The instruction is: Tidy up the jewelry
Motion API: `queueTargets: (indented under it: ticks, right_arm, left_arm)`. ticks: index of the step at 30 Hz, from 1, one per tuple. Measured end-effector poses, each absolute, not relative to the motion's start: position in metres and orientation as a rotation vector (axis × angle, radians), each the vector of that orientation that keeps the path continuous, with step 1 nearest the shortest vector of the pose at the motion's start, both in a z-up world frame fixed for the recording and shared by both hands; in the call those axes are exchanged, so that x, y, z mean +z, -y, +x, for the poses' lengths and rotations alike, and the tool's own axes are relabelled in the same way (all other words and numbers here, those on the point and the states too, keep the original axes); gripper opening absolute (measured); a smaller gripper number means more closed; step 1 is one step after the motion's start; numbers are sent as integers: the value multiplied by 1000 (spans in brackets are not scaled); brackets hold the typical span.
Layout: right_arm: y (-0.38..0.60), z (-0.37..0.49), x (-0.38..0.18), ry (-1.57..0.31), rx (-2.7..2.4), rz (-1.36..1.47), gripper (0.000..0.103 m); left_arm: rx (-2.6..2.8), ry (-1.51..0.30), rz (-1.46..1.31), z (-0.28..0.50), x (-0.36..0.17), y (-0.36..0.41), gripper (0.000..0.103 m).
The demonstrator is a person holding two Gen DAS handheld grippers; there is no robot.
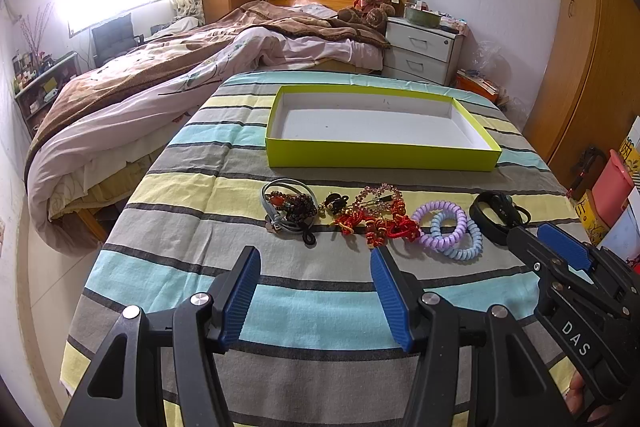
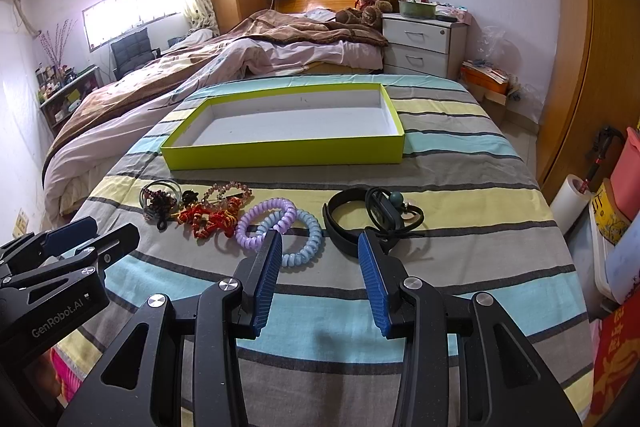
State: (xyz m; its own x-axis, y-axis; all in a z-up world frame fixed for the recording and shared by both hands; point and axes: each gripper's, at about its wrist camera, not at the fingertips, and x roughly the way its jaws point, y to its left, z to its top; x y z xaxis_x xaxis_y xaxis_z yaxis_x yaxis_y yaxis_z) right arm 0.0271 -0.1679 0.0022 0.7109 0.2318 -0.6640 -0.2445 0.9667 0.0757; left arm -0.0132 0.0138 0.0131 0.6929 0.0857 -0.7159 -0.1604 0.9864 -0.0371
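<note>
Both grippers, left gripper (image 1: 316,299) and right gripper (image 2: 318,283), are hovering with fingers apart; the right should be closing squarely on the near black band (image 2: 340,223), then lifting it to the far green tray (image 2: 280,157).

**Two low wrist views aimed across the striped cloth**

The left wrist view is taken from low over the near edge of the striped cloth (image 1: 320,307), aimed forward toward the lime-green tray (image 1: 380,157) and the bed (image 1: 200,67) behind. The right wrist view is set further right, at similar closeness. The tray (image 2: 280,155), the row of jewelry (image 2: 224,215) and the bedroom are shared by both views.
</note>
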Motion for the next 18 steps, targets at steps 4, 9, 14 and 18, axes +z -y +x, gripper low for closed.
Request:
queueTargets:
  ticks: [4, 9, 14, 18]
  right_arm:
    - [168, 27, 2, -734, 266, -18, 41]
    - [168, 28, 2, -734, 265, -17, 41]
    - [171, 27, 3, -728, 276, -6, 41]
    - [184, 31, 6, -716, 291, 4, 41]
  left_arm:
    - [135, -795, -100, -13, 13, -14, 57]
    - [133, -802, -106, -14, 12, -15, 57]
    - [108, -811, -122, -12, 10, -21, 57]
    - [98, -826, -139, -6, 8, -32, 57]
